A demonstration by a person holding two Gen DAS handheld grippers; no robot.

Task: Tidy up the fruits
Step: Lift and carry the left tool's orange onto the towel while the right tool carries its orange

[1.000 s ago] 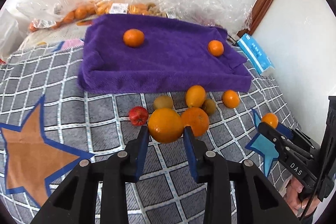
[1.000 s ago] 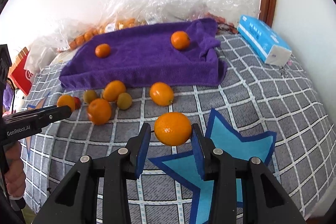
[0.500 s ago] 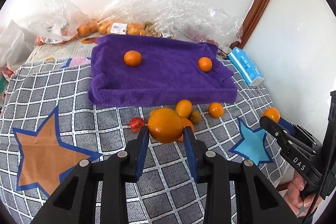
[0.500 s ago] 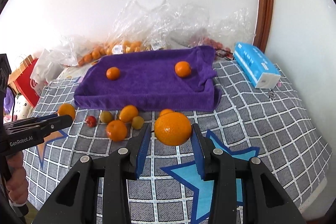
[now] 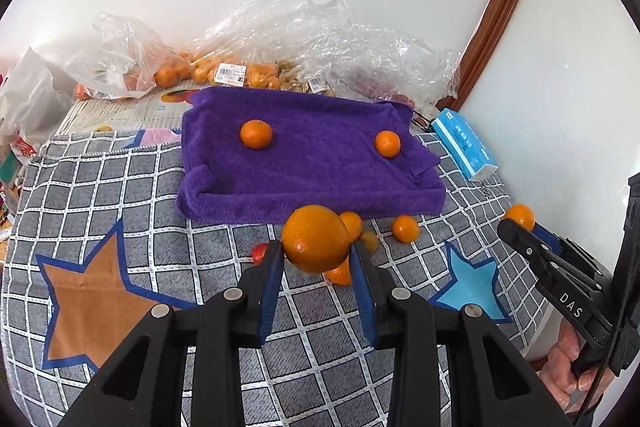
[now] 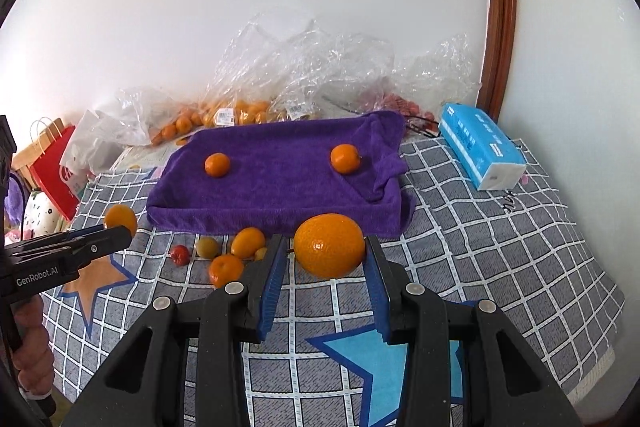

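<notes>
My left gripper (image 5: 316,261) is shut on a large orange (image 5: 314,243), held above the checked cloth in front of the purple towel tray (image 5: 280,195). My right gripper (image 6: 326,267) is shut on another orange (image 6: 329,243), also raised before the tray (image 6: 240,215). Two small oranges lie on the towel, one at the left (image 5: 256,134) and one at the right (image 5: 387,143). Loose fruit lies on the cloth below the tray: oranges (image 6: 248,242), a yellow-green fruit (image 6: 207,247) and a small red fruit (image 6: 180,254).
Clear plastic bags (image 5: 248,67) of fruit lie along the wall behind the tray. A blue tissue pack (image 6: 482,145) lies at the right. A red paper bag (image 6: 52,163) stands at the far left. The bed edge (image 6: 592,355) drops off at the right.
Both grippers have risen and pulled back from the fruit pile, each still holding its orange. The tray and loose fruit now look farther away.
</notes>
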